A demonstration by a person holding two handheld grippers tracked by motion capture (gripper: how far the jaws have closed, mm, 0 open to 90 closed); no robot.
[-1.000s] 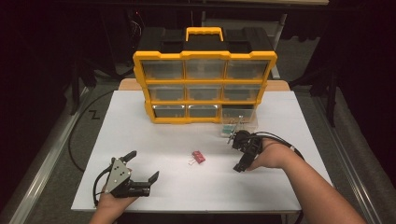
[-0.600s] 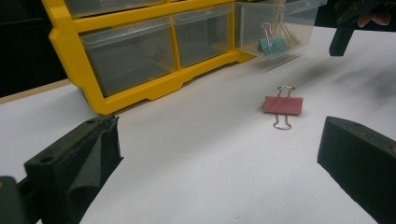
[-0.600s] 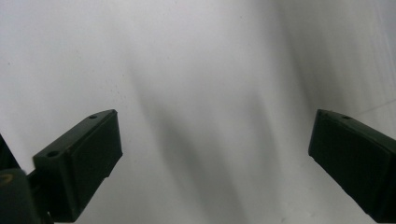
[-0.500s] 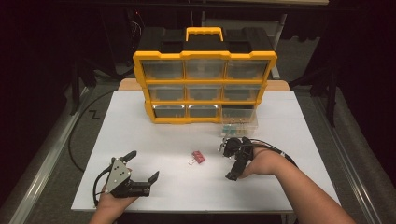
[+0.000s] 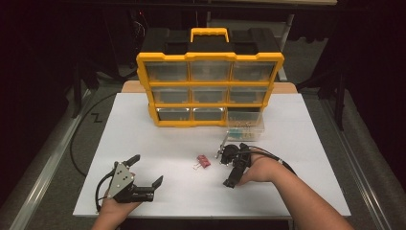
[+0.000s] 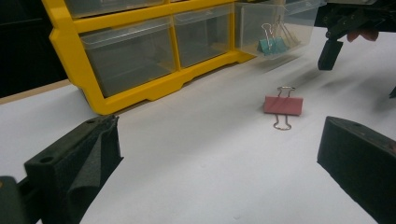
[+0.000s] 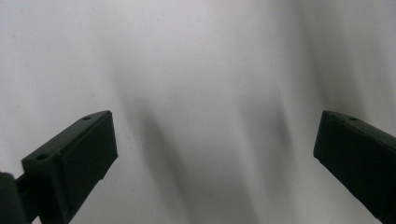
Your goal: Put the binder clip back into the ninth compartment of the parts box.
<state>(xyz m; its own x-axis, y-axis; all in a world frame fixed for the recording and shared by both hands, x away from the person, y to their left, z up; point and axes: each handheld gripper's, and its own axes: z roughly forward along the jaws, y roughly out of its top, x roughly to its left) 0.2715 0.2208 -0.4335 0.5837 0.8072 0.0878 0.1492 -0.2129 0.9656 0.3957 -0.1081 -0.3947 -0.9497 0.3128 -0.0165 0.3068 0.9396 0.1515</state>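
A pink binder clip [image 5: 203, 161] [image 6: 283, 104] lies flat on the white table [image 5: 143, 139], in front of the yellow drawer cabinet [image 5: 209, 88]. My right gripper [image 5: 224, 167] [image 7: 215, 135] hangs just to the right of the clip and points down at bare table. Its jaws have just been opening and stand wide with nothing between them. One of its fingers [image 6: 329, 53] shows beyond the clip in the left gripper view. Near the front left edge rests my left gripper [image 5: 147, 170] [image 6: 219, 140], open and empty, aimed at the clip from a distance.
The cabinet's bottom-right clear drawer [image 5: 245, 125] [image 6: 275, 23] is pulled out and holds binder clips, one of them blue [image 6: 273, 45]. The other drawers are pushed in. The table's edge drops off to dark floor on every side.
My right gripper has moved left and toward the front edge, away from the pulled-out drawer and closer to the table top. The left gripper and the pink clip have stayed put.
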